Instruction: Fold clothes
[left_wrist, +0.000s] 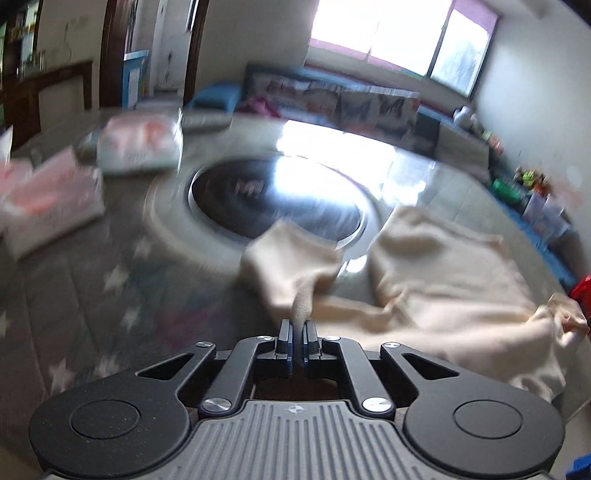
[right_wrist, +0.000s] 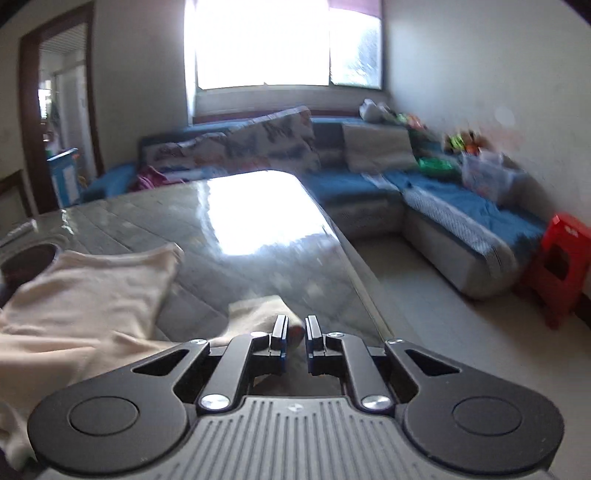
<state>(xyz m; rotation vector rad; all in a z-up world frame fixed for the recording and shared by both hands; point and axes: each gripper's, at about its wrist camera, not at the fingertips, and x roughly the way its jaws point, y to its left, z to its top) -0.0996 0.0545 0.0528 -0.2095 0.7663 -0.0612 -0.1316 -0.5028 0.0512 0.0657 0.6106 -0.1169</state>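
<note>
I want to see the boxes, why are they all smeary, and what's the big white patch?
Left wrist view: motion blur smears the pink boxes, while the left hand-held gripper stays sharp. Both views: window glare whitens the glass table.

Bare tabletop (right_wrist: 258, 221) lies open ahead toward the sofa (right_wrist: 461, 218); pink packets (left_wrist: 55, 195) crowd the far left corner.

Cream garment (left_wrist: 436, 280), grey white-starred table cover (left_wrist: 92, 295), blue sofa (right_wrist: 461, 206), red stool (right_wrist: 561, 258).
</note>
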